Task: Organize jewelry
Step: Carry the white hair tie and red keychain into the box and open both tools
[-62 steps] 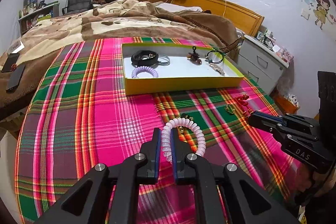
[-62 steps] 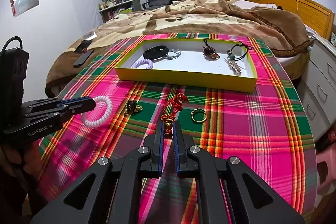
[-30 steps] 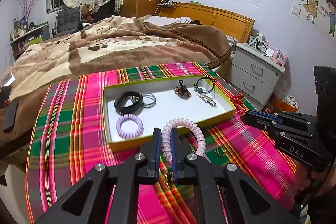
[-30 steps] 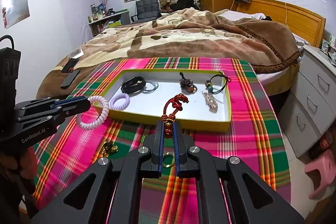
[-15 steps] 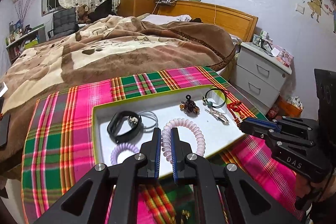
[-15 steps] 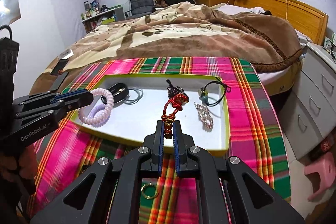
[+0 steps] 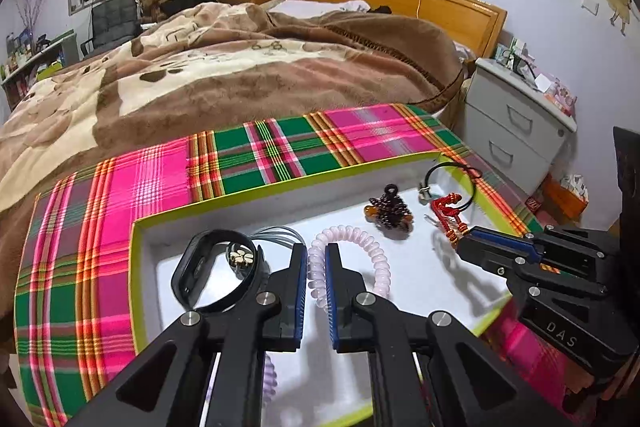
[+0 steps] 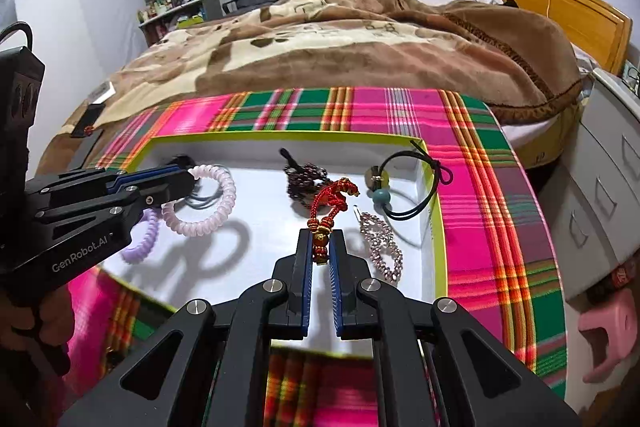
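Yellow-rimmed tray (image 8: 434,187) holds a lilac coil tie (image 8: 141,241), beaded bracelet (image 8: 306,179), rhinestone clip (image 8: 380,243).

A brown blanket (image 7: 248,67) covers the bed beyond the table's far edge; a grey nightstand (image 7: 516,123) stands beside its right corner.

Pink coil bracelet (image 7: 348,263): pale spiral loop, pinched in the left tool (image 7: 316,291), above the yellow-rimmed tray (image 7: 138,267).
Red knotted charm (image 8: 330,203): beaded cord, upright in the right tool (image 8: 320,259), over the tray.
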A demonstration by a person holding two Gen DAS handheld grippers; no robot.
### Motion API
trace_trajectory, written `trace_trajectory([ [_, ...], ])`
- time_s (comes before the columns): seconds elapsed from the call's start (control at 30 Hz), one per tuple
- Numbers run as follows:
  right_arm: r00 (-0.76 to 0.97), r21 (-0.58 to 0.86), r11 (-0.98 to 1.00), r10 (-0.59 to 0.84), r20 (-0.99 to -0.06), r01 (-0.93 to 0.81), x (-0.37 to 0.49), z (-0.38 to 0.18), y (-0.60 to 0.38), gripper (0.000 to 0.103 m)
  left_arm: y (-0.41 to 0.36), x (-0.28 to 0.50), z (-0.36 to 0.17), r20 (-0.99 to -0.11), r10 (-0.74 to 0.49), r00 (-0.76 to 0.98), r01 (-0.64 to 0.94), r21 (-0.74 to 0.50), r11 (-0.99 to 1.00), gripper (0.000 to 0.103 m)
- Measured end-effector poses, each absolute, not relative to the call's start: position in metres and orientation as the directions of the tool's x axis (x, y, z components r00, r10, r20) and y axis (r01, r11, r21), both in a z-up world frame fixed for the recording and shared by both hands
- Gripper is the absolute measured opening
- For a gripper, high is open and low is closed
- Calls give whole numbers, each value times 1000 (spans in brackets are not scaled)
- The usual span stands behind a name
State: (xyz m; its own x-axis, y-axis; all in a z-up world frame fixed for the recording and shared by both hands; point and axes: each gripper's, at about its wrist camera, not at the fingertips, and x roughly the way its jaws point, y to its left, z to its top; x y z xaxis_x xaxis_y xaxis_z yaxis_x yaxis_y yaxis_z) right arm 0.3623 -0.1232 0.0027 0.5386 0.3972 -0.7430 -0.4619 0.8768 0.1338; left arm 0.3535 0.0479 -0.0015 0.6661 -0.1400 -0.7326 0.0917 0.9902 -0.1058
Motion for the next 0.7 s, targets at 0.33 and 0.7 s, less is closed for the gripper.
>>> trace_trajectory([
  [0.33,524,134,879,387,-759,-457,376,-7,-116,8,45,374,-14,-759,-131,638,93,-93,991,9],
  [0.7,512,135,884,376,-772,-447,382,-13,-116,9,44,377,-21,-769,-132,626,94,-94,991,9],
])
